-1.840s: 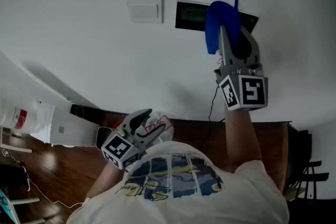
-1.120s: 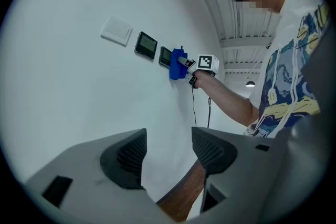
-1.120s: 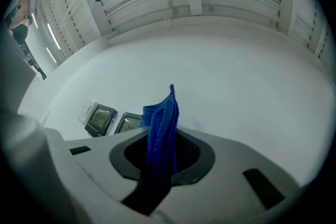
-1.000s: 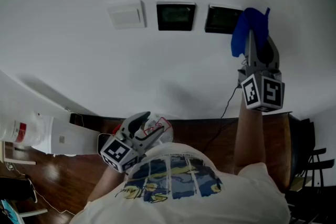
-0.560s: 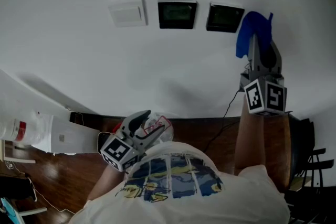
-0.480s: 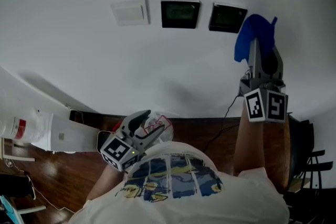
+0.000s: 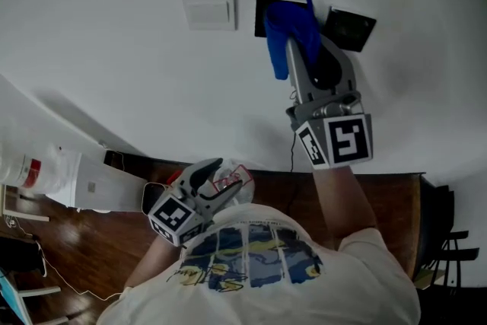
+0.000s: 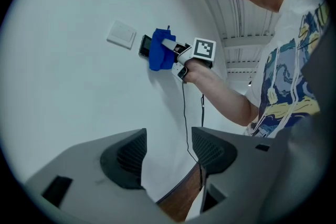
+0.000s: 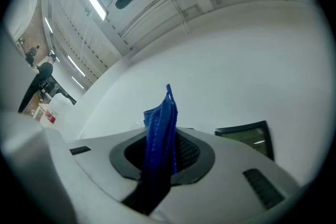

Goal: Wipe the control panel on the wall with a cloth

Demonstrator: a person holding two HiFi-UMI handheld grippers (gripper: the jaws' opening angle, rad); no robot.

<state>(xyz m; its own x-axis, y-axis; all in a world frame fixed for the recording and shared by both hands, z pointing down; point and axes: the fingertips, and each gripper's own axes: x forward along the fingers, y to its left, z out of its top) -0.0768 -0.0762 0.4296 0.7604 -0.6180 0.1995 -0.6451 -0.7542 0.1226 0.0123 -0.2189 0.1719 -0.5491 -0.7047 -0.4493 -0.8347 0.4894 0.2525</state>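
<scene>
White wall [image 7: 114, 72], control panels [image 7: 350, 27] at 12 o'clock. Right gripper [image 7: 304, 49] clenching cloth [image 7: 289, 30] against one, left gripper [image 7: 227, 175] released; wiping seemingly midway.

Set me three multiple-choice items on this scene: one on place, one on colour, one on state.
1. Where is the cloth pressed?
A. a window
B. the dark panel beside the white plate
C. a door

2. The cloth's colour?
A. red
B. blue
C. yellow

3. The left claw is:
A. open and empty
B. shut on a cable
C. shut on a sponge

Answers: 1 B, the cloth covers that panel; 2 B, it is blue in every view; 3 A, its jaws stand apart with nothing between.
</scene>
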